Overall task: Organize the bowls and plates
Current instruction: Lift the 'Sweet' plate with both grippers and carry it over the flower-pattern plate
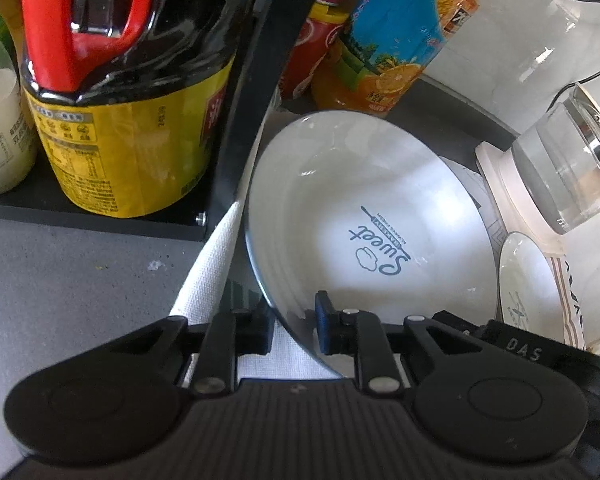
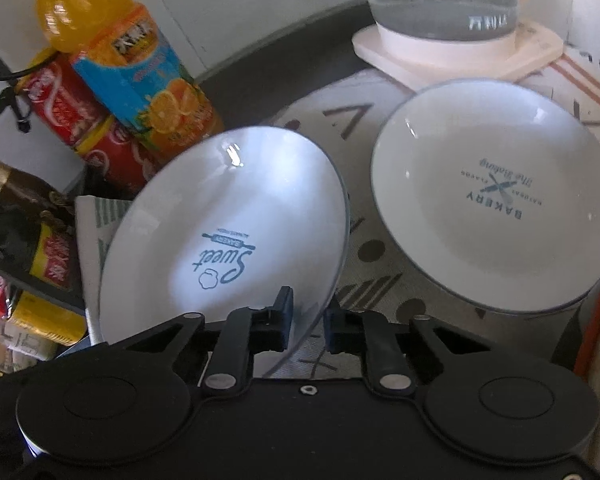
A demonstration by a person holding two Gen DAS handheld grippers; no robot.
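My left gripper (image 1: 294,330) is shut on the rim of a white bowl printed "Sweet" (image 1: 380,216), held tilted on its edge. My right gripper (image 2: 308,320) is shut on the rim of a white "Sweet" bowl (image 2: 228,232), also tilted. I cannot tell whether both views show the same bowl. A second white bowl printed "Bakery" (image 2: 496,196) rests on the patterned mat to the right of it, and shows at the right edge of the left wrist view (image 1: 528,280).
A black shelf (image 1: 100,212) holds a dark sauce jug (image 1: 128,92) and a milk bottle (image 1: 0,128). Orange juice bottle (image 2: 140,64) and red cans (image 2: 76,120) stand behind. A glass kettle on its base (image 2: 452,32) is at the back right.
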